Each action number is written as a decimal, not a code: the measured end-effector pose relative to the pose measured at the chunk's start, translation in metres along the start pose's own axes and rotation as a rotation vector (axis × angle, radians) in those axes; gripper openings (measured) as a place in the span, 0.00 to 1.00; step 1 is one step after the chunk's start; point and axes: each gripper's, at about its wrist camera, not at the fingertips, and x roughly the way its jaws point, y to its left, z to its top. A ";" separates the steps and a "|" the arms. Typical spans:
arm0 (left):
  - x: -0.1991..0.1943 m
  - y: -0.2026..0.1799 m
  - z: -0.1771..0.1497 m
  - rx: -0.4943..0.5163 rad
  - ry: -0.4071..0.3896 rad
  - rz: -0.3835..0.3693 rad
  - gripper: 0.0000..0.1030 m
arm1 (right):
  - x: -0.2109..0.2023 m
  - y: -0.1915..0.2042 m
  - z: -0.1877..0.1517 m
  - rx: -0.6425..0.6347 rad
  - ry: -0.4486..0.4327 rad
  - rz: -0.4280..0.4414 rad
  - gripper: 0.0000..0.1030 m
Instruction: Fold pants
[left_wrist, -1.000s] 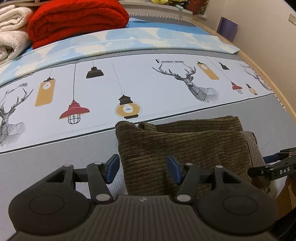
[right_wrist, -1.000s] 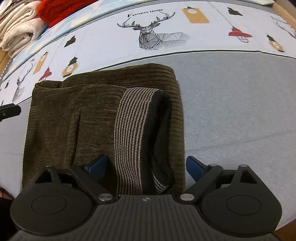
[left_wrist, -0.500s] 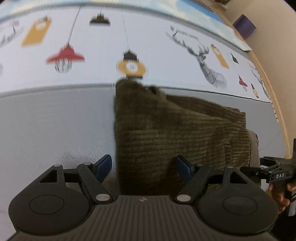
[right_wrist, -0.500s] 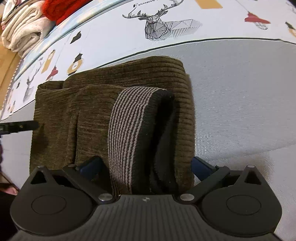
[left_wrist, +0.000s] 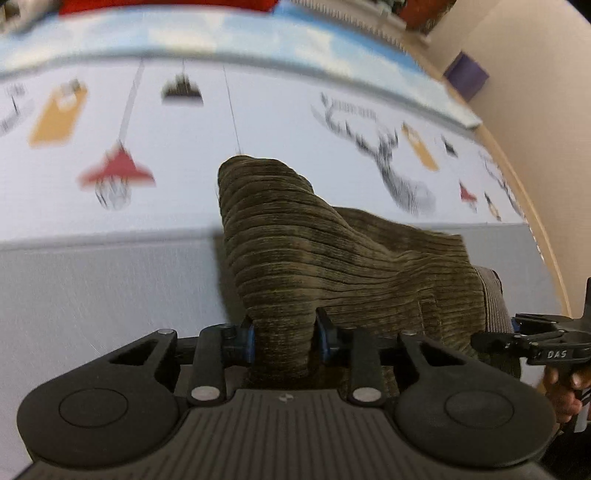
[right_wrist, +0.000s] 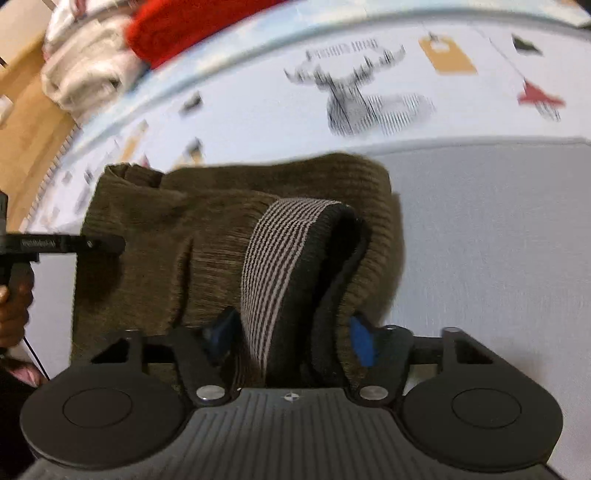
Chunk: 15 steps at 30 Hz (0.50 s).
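Right now both grippers have hold of the folded olive corduroy pants (left_wrist: 351, 266), one at each near corner. The left gripper (left_wrist: 283, 338) has just been closing, and its blue pads (left_wrist: 250, 338) pinch a bunched ridge of the corduroy, which rises out of the jaws into a raised hump. The right gripper (right_wrist: 291, 334) has just been closing too; between its blue pads (right_wrist: 360, 341) sits the thick end of the bundle, the striped elastic waistband (right_wrist: 273, 266) together with its dark lining and an outer layer of corduroy, and the pads press against that cloth on both sides.

From the left wrist view, the right gripper shows at the far right end of the pants, with the fingers of the person's hand (left_wrist: 561, 391) wrapped around its handle. From the right wrist view, the left gripper's black finger reaches in over the left edge of the pants, a hand (right_wrist: 14, 310) below it.

The pants lie on the grey band of a printed bedsheet (right_wrist: 480, 240). Beyond the far edge of the pants the sheet turns white, with stag heads (right_wrist: 369, 99) and hanging lamps (left_wrist: 116, 177) printed on it, all blurred. Farther still behind the pants, a folded red blanket (right_wrist: 184, 26) sits beside folded cream blankets (right_wrist: 85, 70) at the head of the bed.
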 end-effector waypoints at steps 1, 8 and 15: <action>-0.007 0.001 0.004 0.020 -0.027 0.017 0.32 | -0.001 0.003 0.004 -0.003 -0.024 0.016 0.57; -0.046 0.041 0.037 0.018 -0.172 0.105 0.32 | 0.013 0.057 0.040 -0.093 -0.151 0.070 0.53; -0.063 0.086 0.053 -0.046 -0.257 0.157 0.40 | 0.046 0.108 0.086 -0.133 -0.244 0.058 0.53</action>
